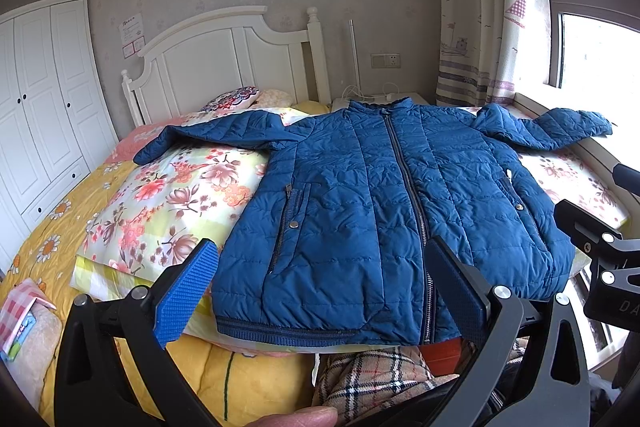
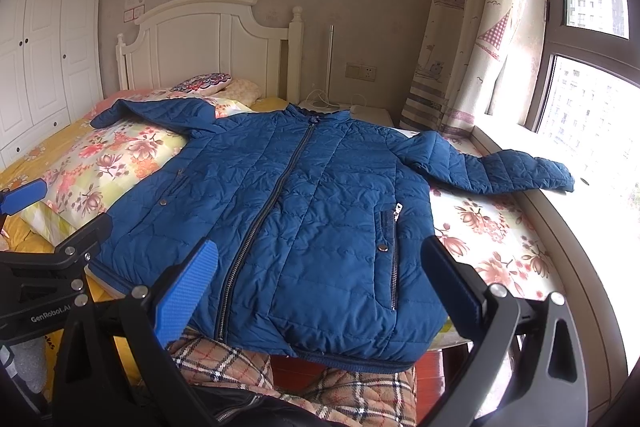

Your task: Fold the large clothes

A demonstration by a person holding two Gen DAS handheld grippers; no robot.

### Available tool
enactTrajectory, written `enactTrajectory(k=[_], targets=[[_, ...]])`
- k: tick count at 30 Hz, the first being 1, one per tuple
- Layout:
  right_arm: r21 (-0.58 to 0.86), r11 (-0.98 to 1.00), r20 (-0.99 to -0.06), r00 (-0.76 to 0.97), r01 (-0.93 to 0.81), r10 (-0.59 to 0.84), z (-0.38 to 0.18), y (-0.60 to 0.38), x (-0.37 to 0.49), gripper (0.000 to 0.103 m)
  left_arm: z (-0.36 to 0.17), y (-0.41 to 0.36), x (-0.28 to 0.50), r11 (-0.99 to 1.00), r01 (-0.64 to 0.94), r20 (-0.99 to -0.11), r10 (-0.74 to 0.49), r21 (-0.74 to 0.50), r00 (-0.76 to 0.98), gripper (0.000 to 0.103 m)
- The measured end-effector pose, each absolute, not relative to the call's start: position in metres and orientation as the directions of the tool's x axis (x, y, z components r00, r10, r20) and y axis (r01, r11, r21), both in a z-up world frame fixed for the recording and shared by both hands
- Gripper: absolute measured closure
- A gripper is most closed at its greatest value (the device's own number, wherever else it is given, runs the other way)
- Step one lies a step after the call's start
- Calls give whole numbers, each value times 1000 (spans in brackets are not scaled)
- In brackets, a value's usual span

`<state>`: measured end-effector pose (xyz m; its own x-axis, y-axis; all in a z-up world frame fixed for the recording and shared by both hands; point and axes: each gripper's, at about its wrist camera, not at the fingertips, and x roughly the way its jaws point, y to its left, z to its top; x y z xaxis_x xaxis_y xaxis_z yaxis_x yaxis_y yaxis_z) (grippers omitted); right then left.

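Left to right: wardrobe (image 1: 44, 99) far left, then the bed (image 1: 80, 187) with its floral quilt (image 1: 168, 203), and on it the blue jacket (image 1: 384, 195), front up, zipped, laid flat. Its hem hangs just over the near edge toward you and its collar (image 1: 378, 105) points at the headboard (image 1: 224, 55). So the long axis runs near-to-far, with both sleeves thrown out sideways across it. The left sleeve (image 1: 208, 135) lies on the quilt; the right sleeve (image 2: 496, 171) reaches onto the window ledge (image 2: 520, 147).

Your left gripper (image 1: 320, 291) hovers over the hem, jaws wide apart and holding nothing. Your right gripper (image 2: 320, 291) is the same, spread wide over the hem and empty.

Step in hand looks like the start: the jacket is spread and nothing is folded yet. The next move probably calls for pinching a sleeve cuff and bringing it in across the body, or taking the hem corners. The puffy quilting will want a deep bite.

The plaid cloth (image 2: 224, 367) below the hem is likely your own clothing, but the fisheye edge makes that hard to tell.
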<state>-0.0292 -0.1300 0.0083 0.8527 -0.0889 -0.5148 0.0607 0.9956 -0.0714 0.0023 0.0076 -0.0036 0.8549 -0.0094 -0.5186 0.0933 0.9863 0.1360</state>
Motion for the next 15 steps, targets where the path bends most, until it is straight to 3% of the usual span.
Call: enactTrajectory(k=[15], targets=[[-64, 996, -517, 852, 54, -80, 8, -130, -29, 2, -4, 8, 2, 986, 94, -519, -10, 135, 855, 4]])
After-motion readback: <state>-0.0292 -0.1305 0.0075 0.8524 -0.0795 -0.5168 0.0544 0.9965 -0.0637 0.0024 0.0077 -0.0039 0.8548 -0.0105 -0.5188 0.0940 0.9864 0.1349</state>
